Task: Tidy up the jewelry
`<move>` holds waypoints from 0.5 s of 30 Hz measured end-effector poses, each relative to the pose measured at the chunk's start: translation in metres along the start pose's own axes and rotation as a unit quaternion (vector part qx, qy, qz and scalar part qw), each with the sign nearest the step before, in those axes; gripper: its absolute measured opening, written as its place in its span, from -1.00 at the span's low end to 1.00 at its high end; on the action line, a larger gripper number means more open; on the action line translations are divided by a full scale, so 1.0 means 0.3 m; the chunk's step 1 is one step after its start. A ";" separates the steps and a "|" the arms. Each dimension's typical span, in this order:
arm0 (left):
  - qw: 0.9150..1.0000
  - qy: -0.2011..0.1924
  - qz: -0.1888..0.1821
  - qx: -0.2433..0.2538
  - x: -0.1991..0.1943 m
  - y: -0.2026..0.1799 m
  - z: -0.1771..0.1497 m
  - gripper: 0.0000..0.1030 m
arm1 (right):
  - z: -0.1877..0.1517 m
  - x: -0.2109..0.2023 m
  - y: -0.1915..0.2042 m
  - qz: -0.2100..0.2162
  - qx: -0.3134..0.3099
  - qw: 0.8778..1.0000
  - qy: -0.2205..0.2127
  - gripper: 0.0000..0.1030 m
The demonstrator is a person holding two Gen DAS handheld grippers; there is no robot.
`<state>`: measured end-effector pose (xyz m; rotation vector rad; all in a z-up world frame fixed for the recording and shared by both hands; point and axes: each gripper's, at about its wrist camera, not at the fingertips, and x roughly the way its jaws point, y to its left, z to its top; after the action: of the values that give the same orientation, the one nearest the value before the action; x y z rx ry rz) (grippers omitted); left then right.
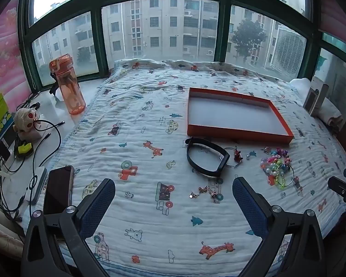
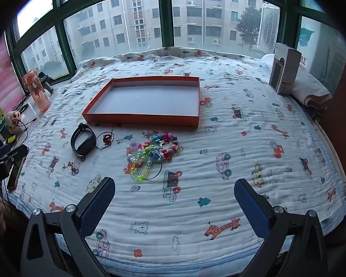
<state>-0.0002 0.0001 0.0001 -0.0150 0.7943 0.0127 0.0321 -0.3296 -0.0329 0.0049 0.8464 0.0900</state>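
Hovering above quilt (image 1: 150,120), left gripper (image 1: 173,198) spreading wide, nothing between blue pads, at bottom of left wrist frame. Thin chain (image 1: 205,192) lying just above it, black watch band (image 1: 205,159) sitting higher at centre. Right gripper (image 2: 174,198) likewise gaping empty at bottom of right wrist frame. Colourful bead pile (image 2: 150,154) resting just above at centre. Orange tray (image 2: 147,116) sitting beyond, empty, upper centre. Orange bottle (image 1: 68,85) standing upper left.

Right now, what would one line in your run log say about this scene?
left claw open, empty | right claw open, empty | orange tray empty | black band, bead bracelets on quilt | sorting not started
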 end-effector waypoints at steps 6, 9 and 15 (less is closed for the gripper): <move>1.000 0.006 -0.003 0.001 0.006 -0.003 -0.003 1.00 | 0.003 -0.004 0.005 -0.001 -0.001 1.000 -0.002 1.00; 1.000 0.005 -0.002 0.002 0.004 -0.007 -0.004 1.00 | 0.004 -0.007 0.006 -0.004 -0.002 1.000 -0.004 1.00; 1.000 0.000 0.003 0.001 -0.012 -0.003 -0.008 1.00 | 0.012 -0.016 0.014 -0.003 -0.005 1.000 -0.007 1.00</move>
<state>-0.0044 -0.0008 0.0012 -0.0099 0.7934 0.0176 0.0314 -0.3257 -0.0268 -0.0068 0.8322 0.0893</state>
